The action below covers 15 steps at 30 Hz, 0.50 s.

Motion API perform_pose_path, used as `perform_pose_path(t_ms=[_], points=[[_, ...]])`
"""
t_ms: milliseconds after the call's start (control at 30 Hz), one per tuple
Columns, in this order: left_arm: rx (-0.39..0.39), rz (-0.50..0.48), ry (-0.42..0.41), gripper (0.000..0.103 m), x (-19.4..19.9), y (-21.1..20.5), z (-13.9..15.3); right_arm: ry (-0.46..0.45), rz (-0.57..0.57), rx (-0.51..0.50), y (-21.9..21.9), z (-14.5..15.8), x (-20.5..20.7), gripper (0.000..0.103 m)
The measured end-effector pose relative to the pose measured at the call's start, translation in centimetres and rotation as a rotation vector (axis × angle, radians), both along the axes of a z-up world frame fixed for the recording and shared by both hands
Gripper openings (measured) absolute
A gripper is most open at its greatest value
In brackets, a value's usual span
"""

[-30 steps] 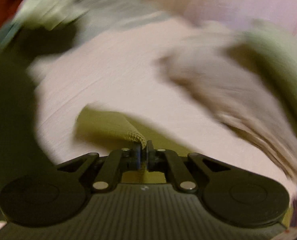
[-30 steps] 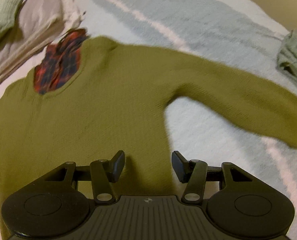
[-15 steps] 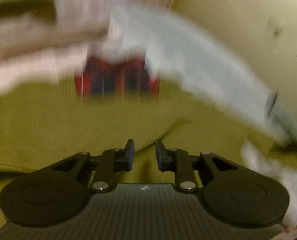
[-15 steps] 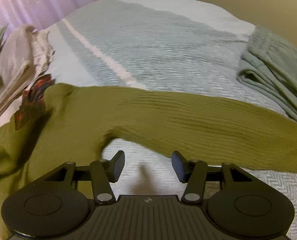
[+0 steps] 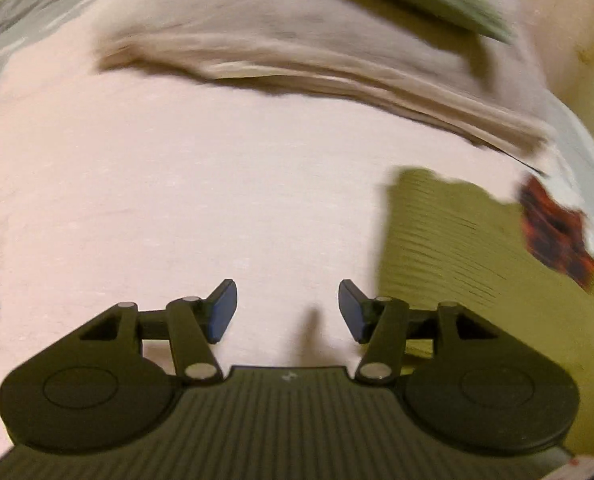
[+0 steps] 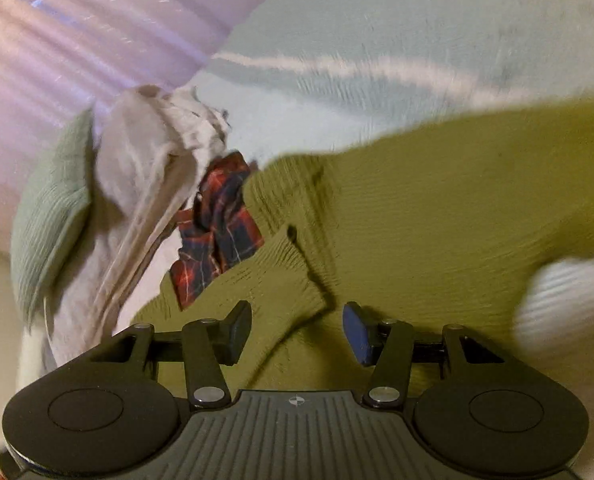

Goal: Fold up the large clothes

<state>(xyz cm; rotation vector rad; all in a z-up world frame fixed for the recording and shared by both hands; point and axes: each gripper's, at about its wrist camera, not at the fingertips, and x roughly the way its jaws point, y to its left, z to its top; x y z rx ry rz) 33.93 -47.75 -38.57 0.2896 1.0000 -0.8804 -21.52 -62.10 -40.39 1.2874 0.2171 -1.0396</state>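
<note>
Swung left off the sweater (image 5: 477,264) onto bare bed (image 5: 177,200), left tool (image 5: 288,312) opening, empty. Right tool (image 6: 297,330) apart, empty, over folded cuff (image 6: 293,280); sleeve runs far-right. Right nearer.

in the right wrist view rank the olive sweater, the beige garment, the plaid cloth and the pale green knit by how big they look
1. olive sweater, the largest, though nearest the camera.
2. beige garment.
3. pale green knit, close to the beige one, so unsure.
4. plaid cloth, the smallest.
</note>
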Motion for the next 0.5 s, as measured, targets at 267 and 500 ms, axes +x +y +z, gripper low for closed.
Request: perform_pose_path(t_ms=[267, 500], points=[[-0.033, -0.036, 0.067, 0.051, 1.0, -0.3, -0.8, -0.032, -0.049, -0.272, -0.1, 3.3, 2.6, 0.001], [0.013, -0.17, 0.046, 0.046, -1.5, -2.9, -2.1, 0.213, -0.137, -0.135, 0.9, -0.4, -2.1, 0.001]])
